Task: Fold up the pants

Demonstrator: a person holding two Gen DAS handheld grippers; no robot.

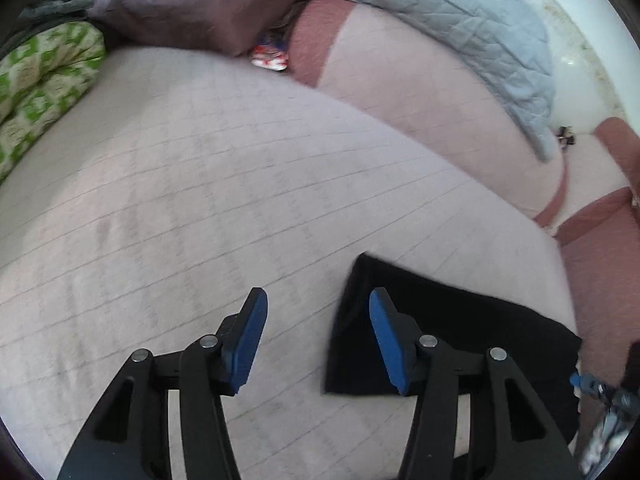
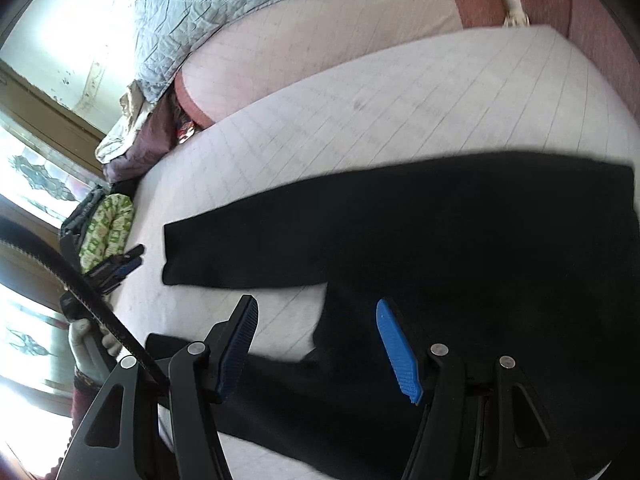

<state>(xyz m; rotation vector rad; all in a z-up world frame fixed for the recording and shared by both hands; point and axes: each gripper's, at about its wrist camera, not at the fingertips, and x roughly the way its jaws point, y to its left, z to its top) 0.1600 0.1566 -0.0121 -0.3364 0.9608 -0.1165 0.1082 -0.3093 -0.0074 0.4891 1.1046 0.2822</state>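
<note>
Black pants (image 2: pixel 420 232) spread flat on the bed (image 2: pixel 360 92); left claw (image 1: pixel 318 340) and right claw (image 2: pixel 318 354) both wide, apparently hovering, gripping nothing.

Left of the black pants (image 2: pixel 440 232) you have open quilted mattress (image 1: pixel 200 200); beyond it a green patterned pillow (image 1: pixel 36 92) and, seemingly, heaped bedding (image 1: pixel 192 20) block you.

The black pants (image 2: pixel 440 232) run off the right wrist view's right and bottom edges, their waist unseen; the left wrist view catches only one blurred leg end. A small red-white-blue object (image 1: pixel 270 54) against the purple pillow (image 1: pixel 188 20) stays unidentifiable.
</note>
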